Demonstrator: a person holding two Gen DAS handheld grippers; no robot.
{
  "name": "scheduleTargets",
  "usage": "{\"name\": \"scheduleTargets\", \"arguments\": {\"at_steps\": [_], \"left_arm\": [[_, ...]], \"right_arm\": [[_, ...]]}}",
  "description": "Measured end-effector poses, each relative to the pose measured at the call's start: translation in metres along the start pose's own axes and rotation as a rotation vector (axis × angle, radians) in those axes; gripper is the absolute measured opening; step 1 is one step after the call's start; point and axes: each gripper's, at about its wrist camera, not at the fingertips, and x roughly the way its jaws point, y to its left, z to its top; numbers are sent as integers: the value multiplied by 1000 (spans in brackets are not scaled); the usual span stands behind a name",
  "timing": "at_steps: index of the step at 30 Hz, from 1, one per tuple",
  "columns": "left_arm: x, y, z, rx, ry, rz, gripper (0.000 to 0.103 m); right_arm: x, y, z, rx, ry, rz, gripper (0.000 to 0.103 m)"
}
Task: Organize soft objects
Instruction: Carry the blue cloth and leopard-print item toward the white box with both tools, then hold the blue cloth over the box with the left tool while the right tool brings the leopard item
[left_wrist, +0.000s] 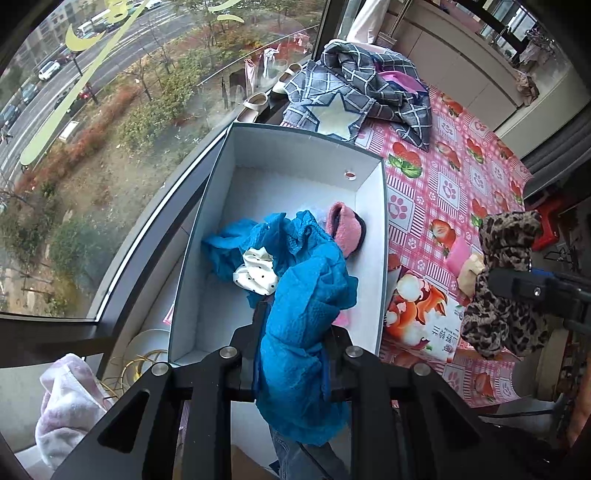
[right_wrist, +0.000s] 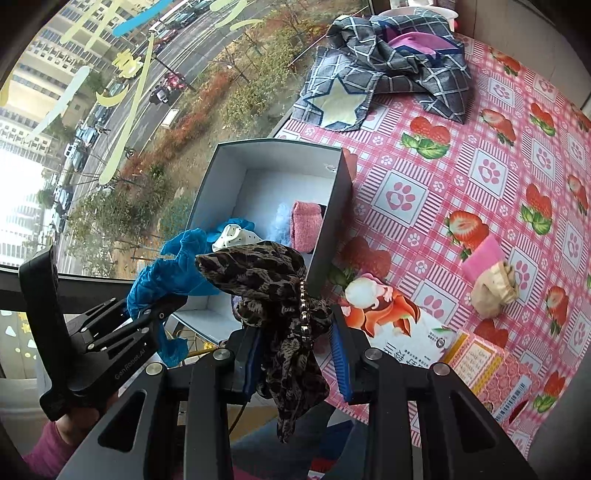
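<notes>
In the left wrist view, the left gripper (left_wrist: 295, 354) jaws are squeezing a blue cloth (left_wrist: 306, 295) trailing lengthwise into the white box (left_wrist: 380, 236), while in the right wrist view, the right gripper (right_wrist: 295, 354) jaws are pinching a leopard scarf (right_wrist: 273, 291) hanging down beside the box.

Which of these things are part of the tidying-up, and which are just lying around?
Part of the tidying:
- blue cloth in the left gripper
- leopard cloth in the right gripper
- white box
- pink sock and dotted cloth in the box
- checked cloth
- beige bundle

Just lying around:
- picture packet
- shoes by the window
</notes>
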Motion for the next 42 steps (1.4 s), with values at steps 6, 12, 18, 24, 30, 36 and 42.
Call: {"name": "scheduleTargets", "arguments": {"at_steps": [6, 12, 18, 24, 30, 36, 42], "left_arm": [[5, 2, 3, -4, 7, 0, 25], [8, 2, 5, 1, 15, 0, 25], [9, 1, 7, 6, 16, -1, 25], [12, 0, 11, 15, 22, -5, 25], [14, 0, 12, 14, 25, -2, 25], [16, 0, 12, 18, 27, -3, 25], [18, 0, 13, 16, 30, -1, 25]], "right_arm": [[4, 5, 8, -16, 5, -3, 34], [8, 6, 12, -16, 14, 0, 34], [10, 5, 14, -13, 16, -2, 34], [10, 5, 17, -11, 17, -2, 34], [12, 3, 20, -9, 19, -2, 34], [14, 3, 24, -10, 20, -4, 34], [17, 3, 28, -11, 26, -3, 34]]}}
